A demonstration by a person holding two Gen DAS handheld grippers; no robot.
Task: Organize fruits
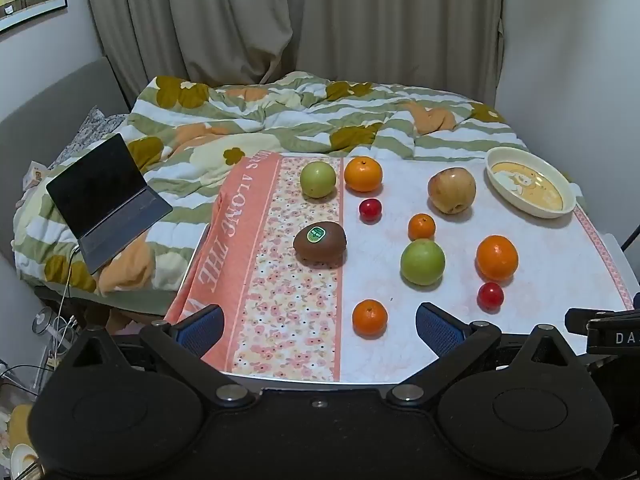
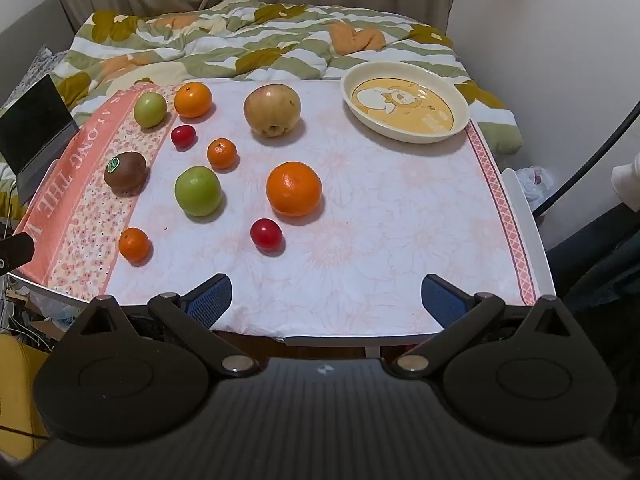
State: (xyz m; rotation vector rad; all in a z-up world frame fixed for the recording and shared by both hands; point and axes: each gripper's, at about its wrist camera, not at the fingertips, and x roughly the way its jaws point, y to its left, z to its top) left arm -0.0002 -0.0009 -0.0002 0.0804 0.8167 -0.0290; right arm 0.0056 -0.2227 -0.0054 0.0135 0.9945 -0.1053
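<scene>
Both tools hang over the near table edge with nothing held: the left gripper [image 1: 320,326] has its jaws spread wide, as does the right gripper [image 2: 326,296]. The cream plate [image 2: 460,98] sits empty at the far right corner of the tablecloth [image 2: 380,240]. Fruits lie scattered left of it, none touching: a brown pear [image 2: 272,110], a kiwi [image 2: 125,172] at far left, two green apples [image 2: 197,191], four oranges [image 2: 293,189] and two red cherry tomatoes [image 2: 266,233].
</scene>
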